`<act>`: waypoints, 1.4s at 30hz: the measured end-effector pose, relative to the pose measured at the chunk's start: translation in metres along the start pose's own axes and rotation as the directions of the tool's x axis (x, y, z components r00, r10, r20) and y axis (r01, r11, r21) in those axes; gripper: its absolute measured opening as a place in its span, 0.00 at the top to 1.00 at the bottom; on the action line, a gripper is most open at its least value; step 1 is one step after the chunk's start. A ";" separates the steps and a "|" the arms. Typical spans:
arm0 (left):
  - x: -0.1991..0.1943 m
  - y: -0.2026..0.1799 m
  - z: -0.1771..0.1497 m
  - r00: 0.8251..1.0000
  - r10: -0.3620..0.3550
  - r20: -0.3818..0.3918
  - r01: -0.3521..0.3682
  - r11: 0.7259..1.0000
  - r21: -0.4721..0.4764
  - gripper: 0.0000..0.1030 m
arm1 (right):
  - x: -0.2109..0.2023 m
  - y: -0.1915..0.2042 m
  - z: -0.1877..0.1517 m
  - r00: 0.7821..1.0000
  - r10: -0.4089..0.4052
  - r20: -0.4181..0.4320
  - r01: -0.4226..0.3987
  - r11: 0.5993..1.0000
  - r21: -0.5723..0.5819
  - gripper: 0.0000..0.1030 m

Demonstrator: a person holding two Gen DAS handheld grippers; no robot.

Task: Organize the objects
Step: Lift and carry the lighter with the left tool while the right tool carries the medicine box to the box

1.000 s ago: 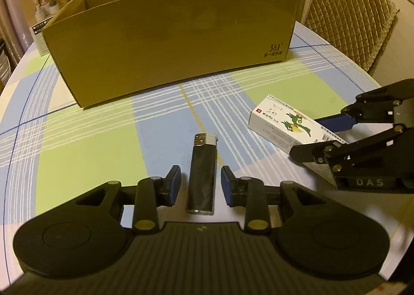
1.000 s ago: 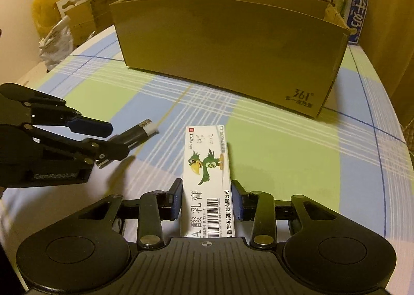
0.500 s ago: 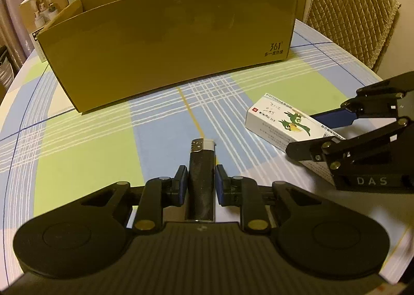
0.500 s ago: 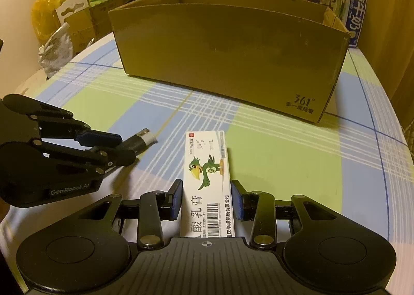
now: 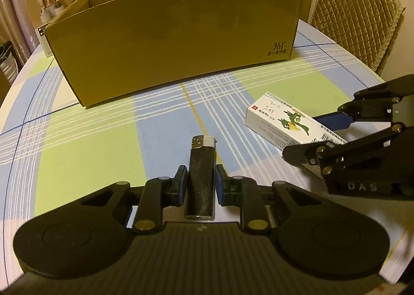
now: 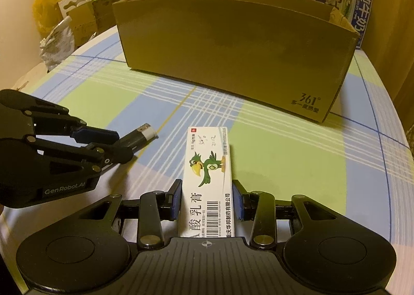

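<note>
The black lighter (image 5: 201, 178) is lying on the tabletop (image 5: 85, 155) between my left jaws (image 5: 200, 183), metal cap pointing toward the cardboard box (image 5: 176, 38); the blue pads (image 5: 181, 182) are now pressing both its sides, having been spread apart a second ago. The white ointment carton (image 6: 208, 181) with the green bird is lying flat between my right jaws (image 6: 207, 200), clenched on it as before. Both jaws are sitting slightly farther from the box than earlier. A quilted chair (image 5: 354, 20) is standing beyond the tabletop's right edge.
</note>
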State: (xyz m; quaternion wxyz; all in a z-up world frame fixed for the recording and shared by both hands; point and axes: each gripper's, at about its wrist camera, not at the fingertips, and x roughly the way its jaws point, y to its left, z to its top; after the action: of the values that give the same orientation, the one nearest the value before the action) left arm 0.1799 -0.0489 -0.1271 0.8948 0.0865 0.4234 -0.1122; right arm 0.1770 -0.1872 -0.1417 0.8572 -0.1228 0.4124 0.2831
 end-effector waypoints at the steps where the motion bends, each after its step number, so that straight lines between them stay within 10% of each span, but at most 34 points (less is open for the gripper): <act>1: 0.000 -0.001 0.000 1.000 0.005 -0.003 -0.005 1.000 -0.005 0.82 | 0.001 0.001 0.000 1.000 -0.001 -0.002 0.001 1.000 0.001 0.65; 22: -0.072 -0.004 -0.002 1.000 0.018 0.007 -0.017 0.986 -0.166 0.83 | -0.073 0.004 -0.010 0.996 -0.075 0.048 0.057 0.954 0.296 0.66; 42: -0.150 -0.021 0.004 0.995 0.011 0.095 0.005 0.985 -0.173 0.82 | -0.148 0.031 -0.007 0.986 -0.123 0.114 0.084 0.950 0.300 0.66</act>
State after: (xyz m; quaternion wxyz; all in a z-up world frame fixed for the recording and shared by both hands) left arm 0.0850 -0.0512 -0.0091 0.9184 0.0035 0.3879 -0.0776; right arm 0.0807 -0.2224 -0.0304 0.9048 0.0033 0.3856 0.1807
